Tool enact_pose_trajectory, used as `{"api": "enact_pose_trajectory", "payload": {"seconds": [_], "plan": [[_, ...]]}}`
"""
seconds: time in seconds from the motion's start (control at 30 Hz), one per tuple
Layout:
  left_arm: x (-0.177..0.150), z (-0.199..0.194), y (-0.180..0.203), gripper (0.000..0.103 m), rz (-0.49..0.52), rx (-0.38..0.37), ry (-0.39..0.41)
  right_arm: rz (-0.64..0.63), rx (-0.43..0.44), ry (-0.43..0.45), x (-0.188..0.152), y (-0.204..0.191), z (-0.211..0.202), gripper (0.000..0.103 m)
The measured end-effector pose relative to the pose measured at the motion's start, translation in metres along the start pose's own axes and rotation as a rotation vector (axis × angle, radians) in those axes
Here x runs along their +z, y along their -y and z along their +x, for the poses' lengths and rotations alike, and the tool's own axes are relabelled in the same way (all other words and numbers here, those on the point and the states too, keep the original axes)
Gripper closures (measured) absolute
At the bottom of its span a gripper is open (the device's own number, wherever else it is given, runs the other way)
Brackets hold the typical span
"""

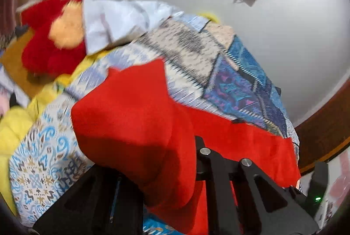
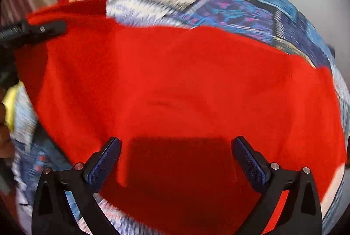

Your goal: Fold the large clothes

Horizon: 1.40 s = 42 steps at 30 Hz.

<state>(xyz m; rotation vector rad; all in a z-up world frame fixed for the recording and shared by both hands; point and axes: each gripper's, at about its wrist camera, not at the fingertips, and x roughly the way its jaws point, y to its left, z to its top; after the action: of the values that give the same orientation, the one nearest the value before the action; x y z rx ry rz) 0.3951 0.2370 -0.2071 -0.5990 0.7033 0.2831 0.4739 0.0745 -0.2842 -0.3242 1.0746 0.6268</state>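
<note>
Big red fabric garment (image 2: 175, 81) spread on patterned bedsheet (image 2: 240, 5); R gripper (image 2: 176, 145) released above it, L gripper (image 2: 55, 27) clenched on its edge.

The right gripper (image 2: 176, 160) is built of matte black plastic, its two fingers (image 2: 105, 162) faced with dark blue, finely textured pads. Round silver screw heads are seen in pairs on each black arm, at 7 and 5 o'clock in the right wrist view. The left gripper (image 1: 188, 197) is likewise black and angular, with two silver screw heads near 5 o'clock in its own view. A small green light is lit at 4 o'clock there.
</note>
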Motion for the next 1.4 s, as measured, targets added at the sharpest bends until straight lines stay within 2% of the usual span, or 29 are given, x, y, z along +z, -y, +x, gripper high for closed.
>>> {"api": "enact_pose_trajectory", "payload": {"seconds": [0.1, 0.2, 0.27, 0.37, 0.5, 0.57, 0.6, 0.73, 0.87, 0.93, 1.07, 1.13, 1.17, 1.3, 1.37, 1.4], "plan": [[0.011, -0.013, 0.042, 0.093, 0.077, -0.019, 0.037, 0.064, -0.03, 0.069, -0.013, 0.031, -0.038, 0.001], [0.017, -0.027, 0.098, 0.094, 0.163, -0.051, 0.078, 0.108, -0.112, 0.134, -0.032, 0.067, -0.077, 0.001], [0.013, -0.038, 0.145, 0.094, 0.248, -0.076, 0.12, 0.156, -0.162, 0.161, -0.05, 0.095, -0.1, 0.001], [-0.004, -0.049, 0.201, 0.095, 0.345, -0.12, 0.144, 0.246, -0.188, 0.175, -0.079, 0.135, -0.126, 0.001], [-0.056, -0.043, 0.27, 0.095, 0.524, -0.177, 0.104, 0.362, -0.203, 0.181, -0.116, 0.181, -0.149, 0.001], [-0.091, -0.026, 0.292, 0.096, 0.609, -0.189, 0.027, 0.412, -0.213, 0.177, -0.134, 0.2, -0.156, 0.001], [-0.112, -0.012, 0.299, 0.097, 0.65, -0.195, -0.04, 0.429, -0.22, 0.171, -0.142, 0.207, -0.158, 0.001], [-0.177, 0.03, 0.294, 0.097, 0.711, -0.219, -0.285, 0.454, -0.267, 0.158, -0.169, 0.226, -0.166, 0.001], [-0.209, 0.043, 0.277, 0.097, 0.728, -0.248, -0.417, 0.452, -0.283, 0.149, -0.188, 0.229, -0.173, 0.001], [-0.21, 0.035, 0.276, 0.096, 0.775, -0.264, -0.422, 0.444, -0.292, 0.144, -0.192, 0.228, -0.173, 0.001], [-0.211, 0.017, 0.276, 0.091, 0.854, -0.239, -0.393, 0.444, -0.275, 0.145, -0.191, 0.221, -0.173, 0.001], [-0.212, 0.003, 0.274, 0.08, 0.894, -0.23, -0.366, 0.441, -0.257, 0.16, -0.189, 0.215, -0.178, 0.001], [-0.21, -0.001, 0.276, 0.08, 0.907, -0.226, -0.353, 0.436, -0.251, 0.17, -0.187, 0.211, -0.18, 0.001], [-0.194, -0.025, 0.26, 0.079, 0.886, -0.212, -0.282, 0.406, -0.23, 0.203, -0.176, 0.198, -0.188, 0.001], [-0.179, -0.032, 0.251, 0.073, 0.864, -0.209, -0.261, 0.392, -0.214, 0.217, -0.169, 0.191, -0.189, 0.001], [-0.17, -0.038, 0.243, 0.065, 0.851, -0.198, -0.24, 0.384, -0.204, 0.224, -0.165, 0.187, -0.189, 0.001]]}}
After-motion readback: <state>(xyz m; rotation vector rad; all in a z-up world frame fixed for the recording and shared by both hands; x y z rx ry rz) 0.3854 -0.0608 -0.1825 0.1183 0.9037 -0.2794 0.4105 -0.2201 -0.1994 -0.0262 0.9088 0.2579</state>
